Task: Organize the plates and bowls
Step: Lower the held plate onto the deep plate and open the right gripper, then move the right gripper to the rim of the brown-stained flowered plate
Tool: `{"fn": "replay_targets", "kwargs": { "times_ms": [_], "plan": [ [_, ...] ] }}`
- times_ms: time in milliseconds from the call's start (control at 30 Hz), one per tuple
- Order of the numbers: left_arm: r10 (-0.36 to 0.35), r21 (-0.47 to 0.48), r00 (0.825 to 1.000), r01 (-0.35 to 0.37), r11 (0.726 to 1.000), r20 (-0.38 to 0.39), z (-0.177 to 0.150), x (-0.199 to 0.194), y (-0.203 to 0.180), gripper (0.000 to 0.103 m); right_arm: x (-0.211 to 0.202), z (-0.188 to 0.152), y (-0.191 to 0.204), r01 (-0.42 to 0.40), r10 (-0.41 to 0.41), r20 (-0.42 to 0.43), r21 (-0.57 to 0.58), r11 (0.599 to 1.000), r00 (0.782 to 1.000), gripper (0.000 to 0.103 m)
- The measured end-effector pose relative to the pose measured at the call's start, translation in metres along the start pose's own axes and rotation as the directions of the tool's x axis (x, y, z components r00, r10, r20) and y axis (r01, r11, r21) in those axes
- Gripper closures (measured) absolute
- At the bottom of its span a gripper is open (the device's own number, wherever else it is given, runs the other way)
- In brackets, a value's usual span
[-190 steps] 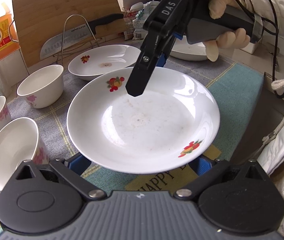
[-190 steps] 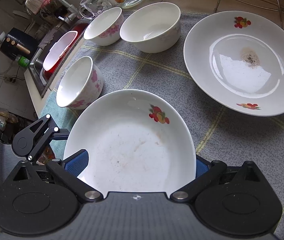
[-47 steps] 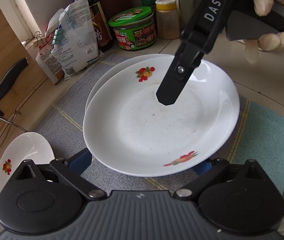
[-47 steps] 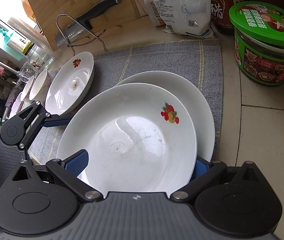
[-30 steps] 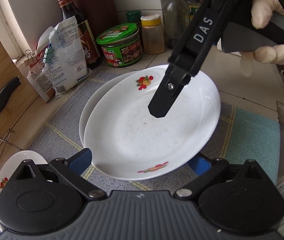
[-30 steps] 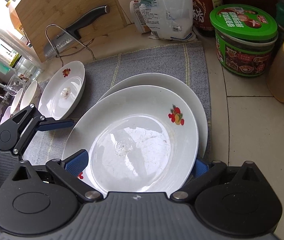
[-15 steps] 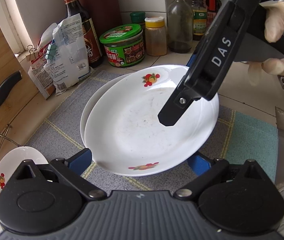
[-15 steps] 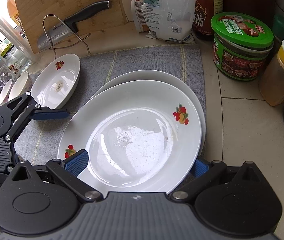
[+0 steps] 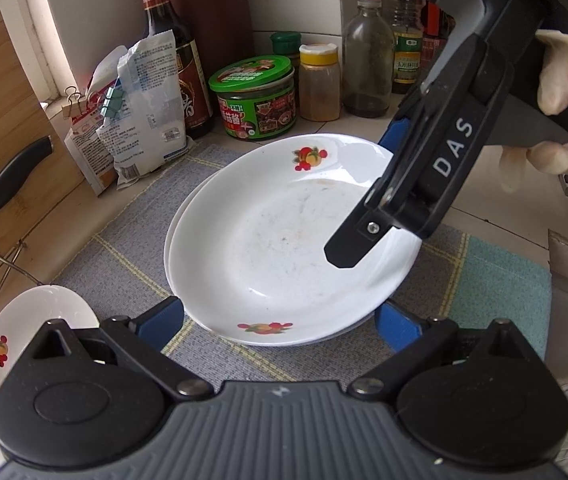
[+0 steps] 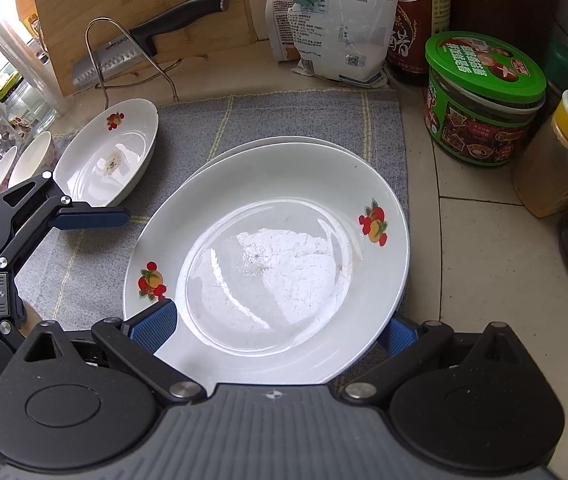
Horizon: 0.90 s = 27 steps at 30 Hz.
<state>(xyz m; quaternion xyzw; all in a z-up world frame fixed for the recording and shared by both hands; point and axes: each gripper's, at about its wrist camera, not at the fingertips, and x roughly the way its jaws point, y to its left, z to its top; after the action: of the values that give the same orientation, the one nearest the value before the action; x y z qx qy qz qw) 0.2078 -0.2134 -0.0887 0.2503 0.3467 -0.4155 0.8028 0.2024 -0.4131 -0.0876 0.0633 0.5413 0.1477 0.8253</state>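
Top plate (image 10: 267, 256) rests on a second plate (image 10: 251, 145) on the grey mat (image 10: 284, 116) — glazed, stiff, slippery, breakable. Both hand-held grippers — left (image 9: 279, 322), right (image 10: 279, 328) — stand spread astride its rim; best gripped at the rim.

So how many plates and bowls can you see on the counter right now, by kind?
Plates: 3, the top plate stacked on the lower plate, plus the stained plate to the left.
Bowls: 2 clearly seen, the near bowl and the far bowl; the frame edge may hide more.
Total: 5
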Motion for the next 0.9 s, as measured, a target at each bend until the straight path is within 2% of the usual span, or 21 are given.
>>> {"fn": "replay_targets", "kwargs": {
  "times_ms": [333,533,700,900],
  "plan": [
    [0.003,-0.041,1.0,-0.002,0.999,0.02,-0.005,-0.007,0.003,0.002,-0.001,-0.005,0.005,0.025,-0.025,0.014,-0.019,0.999,1.0,0.0],
    [0.008,-0.093,0.999,-0.003,0.996,0.051,-0.011,-0.019,0.011,0.002,-0.001,-0.009,0.011,0.094,-0.094,0.013,-0.049,0.994,0.995,0.0],
    [0.048,-0.132,0.995,-0.036,0.991,0.087,-0.018,-0.035,0.018,0.002,0.0,-0.018,0.008,0.122,-0.122,0.012,-0.063,0.99,0.992,0.0],
    [0.105,-0.236,0.989,-0.077,0.969,0.106,-0.034,-0.054,0.033,0.002,-0.012,-0.018,0.017,0.111,-0.106,0.07,-0.065,0.992,0.992,0.0]
  ]
}}
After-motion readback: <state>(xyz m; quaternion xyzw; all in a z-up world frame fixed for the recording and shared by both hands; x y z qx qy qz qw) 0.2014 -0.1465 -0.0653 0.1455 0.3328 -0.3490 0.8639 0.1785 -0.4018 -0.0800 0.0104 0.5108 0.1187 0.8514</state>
